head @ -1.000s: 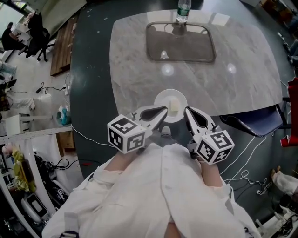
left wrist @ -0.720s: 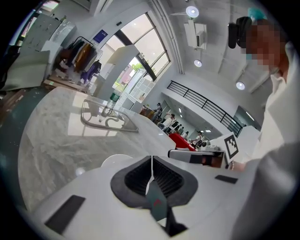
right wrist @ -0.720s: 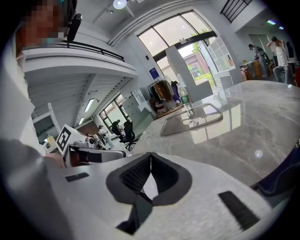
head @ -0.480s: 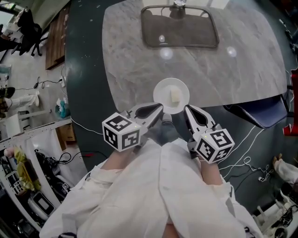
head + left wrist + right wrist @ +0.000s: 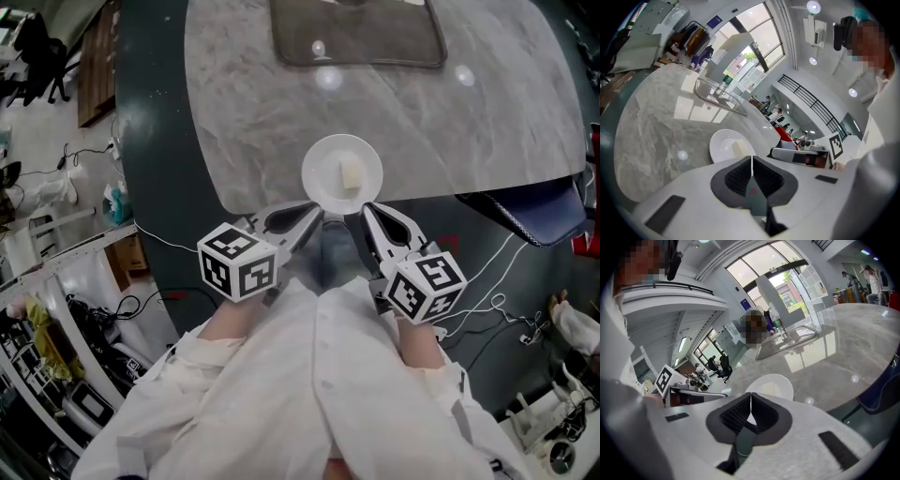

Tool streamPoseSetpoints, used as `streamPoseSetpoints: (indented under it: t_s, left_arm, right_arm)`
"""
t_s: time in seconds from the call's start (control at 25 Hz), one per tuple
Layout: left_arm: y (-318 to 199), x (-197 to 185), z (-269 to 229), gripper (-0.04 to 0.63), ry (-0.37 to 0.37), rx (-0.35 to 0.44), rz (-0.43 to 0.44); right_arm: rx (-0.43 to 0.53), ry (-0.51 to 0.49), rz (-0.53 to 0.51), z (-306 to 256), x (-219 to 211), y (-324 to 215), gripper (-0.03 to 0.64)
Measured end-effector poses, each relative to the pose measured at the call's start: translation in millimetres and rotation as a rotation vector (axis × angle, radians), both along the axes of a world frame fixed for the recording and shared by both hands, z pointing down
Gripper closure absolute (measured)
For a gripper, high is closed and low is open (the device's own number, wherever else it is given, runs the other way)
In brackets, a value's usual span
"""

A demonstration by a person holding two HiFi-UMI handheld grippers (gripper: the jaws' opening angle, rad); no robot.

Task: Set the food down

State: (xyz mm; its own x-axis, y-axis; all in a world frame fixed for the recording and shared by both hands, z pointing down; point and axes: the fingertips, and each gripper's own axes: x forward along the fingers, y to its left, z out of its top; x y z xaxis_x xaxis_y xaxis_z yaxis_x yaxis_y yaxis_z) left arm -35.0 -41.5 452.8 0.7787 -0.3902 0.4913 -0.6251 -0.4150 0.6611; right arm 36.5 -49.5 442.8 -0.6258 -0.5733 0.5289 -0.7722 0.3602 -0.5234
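A white plate [image 5: 328, 164] with a pale yellow block of food [image 5: 352, 174] on it hangs low at the near edge of the grey marble table [image 5: 253, 122]. My left gripper [image 5: 314, 214] is shut on the plate's near-left rim and my right gripper [image 5: 367, 211] is shut on its near-right rim. The left gripper view shows the plate [image 5: 723, 145] and the food [image 5: 739, 149] just past the closed left gripper [image 5: 751, 158]. In the right gripper view the plate [image 5: 780, 383] lies beyond the closed right gripper [image 5: 751, 395]. I cannot tell whether the plate touches the table.
A dark rectangular tray [image 5: 356, 33] lies at the table's far side. A blue chair [image 5: 525, 211] stands at the table's right edge. Cables [image 5: 497, 305] trail over the dark floor. Shelves and clutter [image 5: 37, 309] fill the left.
Both grippers and the plate have sunk together toward the table's near edge. The view has tilted, so the tray and table now sit higher in the picture. Both grips are unchanged.
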Motion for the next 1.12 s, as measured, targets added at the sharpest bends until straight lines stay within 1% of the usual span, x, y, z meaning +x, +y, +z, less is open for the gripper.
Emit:
streamPoseSetpoints:
  t_s: [0.16, 0.24, 0.4, 0.52, 0.68, 0.96, 1.12]
  left_arm:
    - [-0.2, -2.1, 12.1, 0.574, -0.014, -0.020, -0.006]
    - [-2.2, -4.3, 19.6, 0.574, -0.034, -0.031, -0.024]
    - [-4.1, -8.8, 32.6, 0.574, -0.076, -0.041, -0.056]
    - [-1.9, -11.5, 38.9, 0.574, -0.074, -0.064, -0.086]
    - [-3.2, -10.4, 46.4, 0.572, -0.075, -0.089, -0.116]
    - [-6.3, -14.7, 56.4, 0.572, -0.112, -0.102, -0.141]
    - [-9.1, -18.3, 60.3, 0.571, -0.127, -0.119, -0.158]
  right_arm:
    - [-0.027, 0.009, -0.006, 11.5, 0.4, 7.0, 0.614]
    - [-0.040, 0.017, -0.004, 18.2, 3.6, 8.9, 0.614]
    - [-0.050, 0.037, 0.036, 30.5, 13.2, 6.6, 0.614]
    - [-0.059, 0.048, 0.072, 36.8, 18.1, 3.6, 0.614]
    - [-0.075, 0.047, 0.065, 43.7, 18.5, 2.9, 0.612]
    - [-0.099, 0.065, 0.073, 55.8, 18.5, 1.6, 0.612]
    - [-0.121, 0.055, 0.075, 60.5, 17.5, 0.3, 0.611]
